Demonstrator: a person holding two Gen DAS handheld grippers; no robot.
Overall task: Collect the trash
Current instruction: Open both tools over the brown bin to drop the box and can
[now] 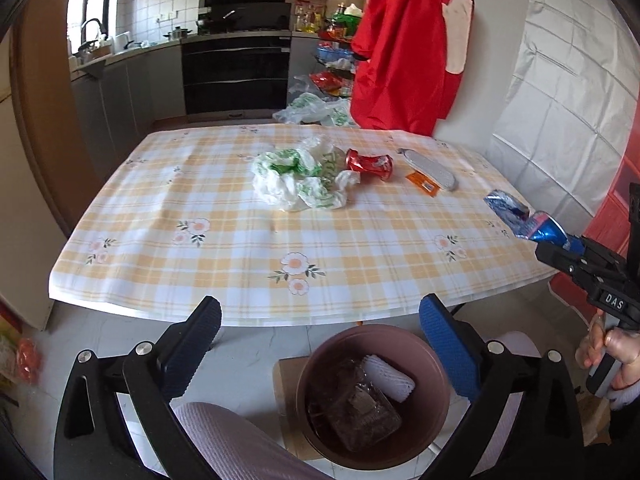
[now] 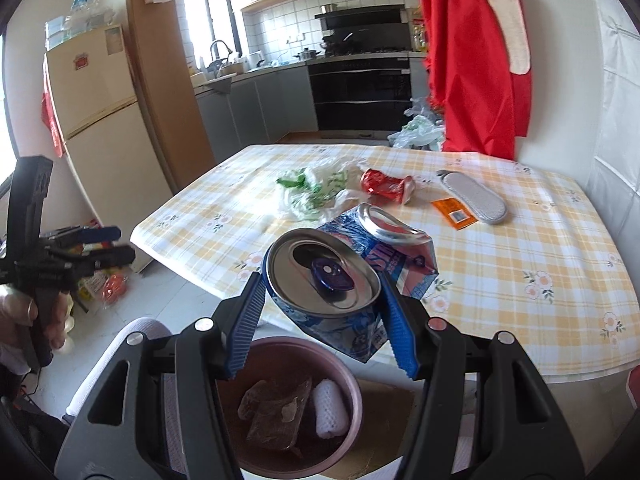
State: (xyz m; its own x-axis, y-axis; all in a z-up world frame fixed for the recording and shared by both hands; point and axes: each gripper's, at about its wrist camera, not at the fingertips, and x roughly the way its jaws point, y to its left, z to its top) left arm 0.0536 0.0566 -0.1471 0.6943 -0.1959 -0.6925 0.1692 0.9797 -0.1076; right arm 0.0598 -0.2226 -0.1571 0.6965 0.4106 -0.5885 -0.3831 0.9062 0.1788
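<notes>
My right gripper is shut on a crushed blue can and holds it in the air above the near table edge and the pink bin on the floor. In the left wrist view the same can and right gripper show at the right. My left gripper is open and empty, in front of the table above the bin. On the checked tablecloth lie a crumpled white-green plastic bag, a crushed red can, an orange wrapper and a grey insole.
The bin holds a brown packet and a white foam sleeve. A red garment hangs at the table's far side. Plastic bags lie on the floor behind it. A fridge stands at the left.
</notes>
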